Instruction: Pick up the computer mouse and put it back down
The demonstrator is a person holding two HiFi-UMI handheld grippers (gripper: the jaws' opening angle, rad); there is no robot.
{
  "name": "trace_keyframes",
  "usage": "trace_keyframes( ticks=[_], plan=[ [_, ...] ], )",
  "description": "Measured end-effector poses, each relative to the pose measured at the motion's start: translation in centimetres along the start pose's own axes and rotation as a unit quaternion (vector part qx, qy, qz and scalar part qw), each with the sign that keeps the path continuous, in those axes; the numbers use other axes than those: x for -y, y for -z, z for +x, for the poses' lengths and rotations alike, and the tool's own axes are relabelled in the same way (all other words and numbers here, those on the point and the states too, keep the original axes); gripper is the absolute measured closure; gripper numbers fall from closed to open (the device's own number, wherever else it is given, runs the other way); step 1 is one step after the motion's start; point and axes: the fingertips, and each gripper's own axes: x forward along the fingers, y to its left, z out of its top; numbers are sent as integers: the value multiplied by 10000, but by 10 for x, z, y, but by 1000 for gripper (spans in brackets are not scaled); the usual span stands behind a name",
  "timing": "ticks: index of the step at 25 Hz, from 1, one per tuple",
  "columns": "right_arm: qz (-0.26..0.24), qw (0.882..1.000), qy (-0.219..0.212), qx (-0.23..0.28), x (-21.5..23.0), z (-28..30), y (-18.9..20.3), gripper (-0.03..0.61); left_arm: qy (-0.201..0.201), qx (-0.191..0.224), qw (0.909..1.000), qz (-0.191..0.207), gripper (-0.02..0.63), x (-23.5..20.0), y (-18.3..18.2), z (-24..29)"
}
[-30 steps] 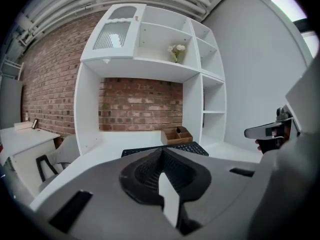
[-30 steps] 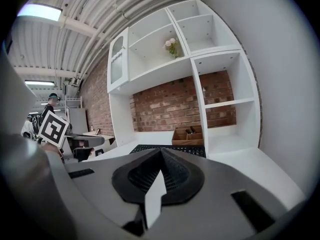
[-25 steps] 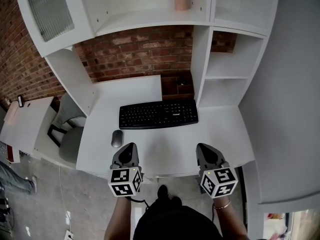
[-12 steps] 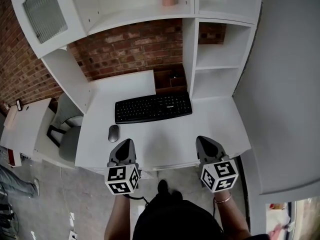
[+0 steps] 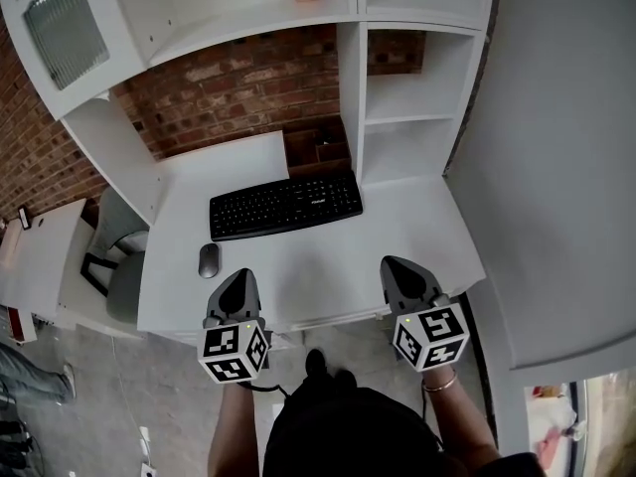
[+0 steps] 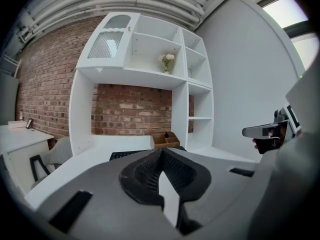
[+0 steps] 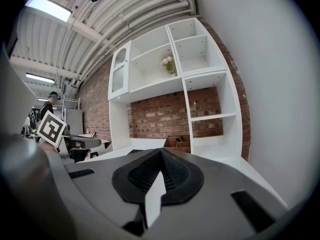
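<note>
A small grey computer mouse [image 5: 209,259] lies on the white desk [image 5: 397,227], left of and just in front of the black keyboard [image 5: 285,205]. My left gripper [image 5: 239,284] hovers over the desk's front edge, a little right of and nearer than the mouse, jaws shut with nothing between them. My right gripper [image 5: 399,271] is held over the front edge further right, also shut and empty. In the left gripper view the closed jaws [image 6: 161,156] hide the mouse; the right gripper view shows its closed jaws [image 7: 161,156] the same way.
White shelving [image 5: 397,87] rises behind the desk against a brick wall [image 5: 238,87]. A small wooden organiser [image 5: 318,147] stands behind the keyboard. A grey chair [image 5: 114,266] and a white side table [image 5: 40,256] stand left of the desk.
Both grippers have stayed side by side at the desk's front edge. The head camera has shifted, so the desk, keyboard and mouse appear further left and higher in view.
</note>
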Motion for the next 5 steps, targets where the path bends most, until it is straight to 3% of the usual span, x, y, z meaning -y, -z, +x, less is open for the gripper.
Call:
trace_keyframes(
  ticks=[5],
  plan=[
    [-40, 9999, -90, 35, -2, 2, 0, 575, -26, 14, 10000, 31, 604, 2, 0, 0]
  ],
)
